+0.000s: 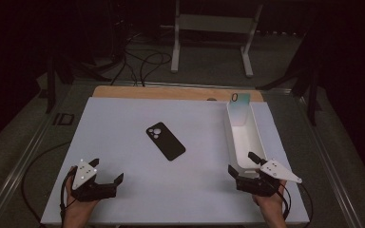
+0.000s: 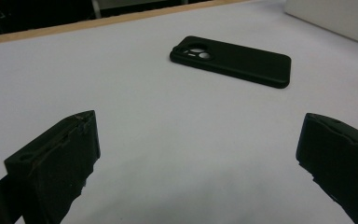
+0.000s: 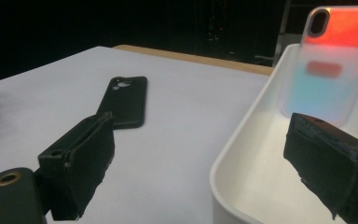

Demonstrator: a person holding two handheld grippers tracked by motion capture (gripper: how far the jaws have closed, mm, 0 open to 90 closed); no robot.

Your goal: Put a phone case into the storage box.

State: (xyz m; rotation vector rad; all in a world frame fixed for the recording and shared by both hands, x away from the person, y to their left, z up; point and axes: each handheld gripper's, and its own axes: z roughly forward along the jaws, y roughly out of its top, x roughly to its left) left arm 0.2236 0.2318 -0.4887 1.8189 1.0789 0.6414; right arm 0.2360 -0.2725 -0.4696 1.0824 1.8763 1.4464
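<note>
A black phone (image 1: 165, 140) lies face down in the middle of the white table mat (image 1: 123, 123), camera bump toward the far side; I also see the phone (image 2: 233, 59) ahead in the left gripper view and the phone (image 3: 125, 101) in the right gripper view. A clear iridescent phone case (image 1: 239, 108) leans upright at the far end of a long white tray (image 1: 256, 137); the case (image 3: 331, 65) glows orange and teal. My left gripper (image 1: 108, 172) rests open at the near left. My right gripper (image 1: 243, 164) is open at the tray's near end, one jaw over the tray (image 3: 242, 154).
A wooden table edge (image 1: 171, 92) runs along the far side of the mat. Behind it stand a white frame stand (image 1: 213, 28) and cables (image 1: 142, 61) on the dark floor. Open mat lies between the two grippers.
</note>
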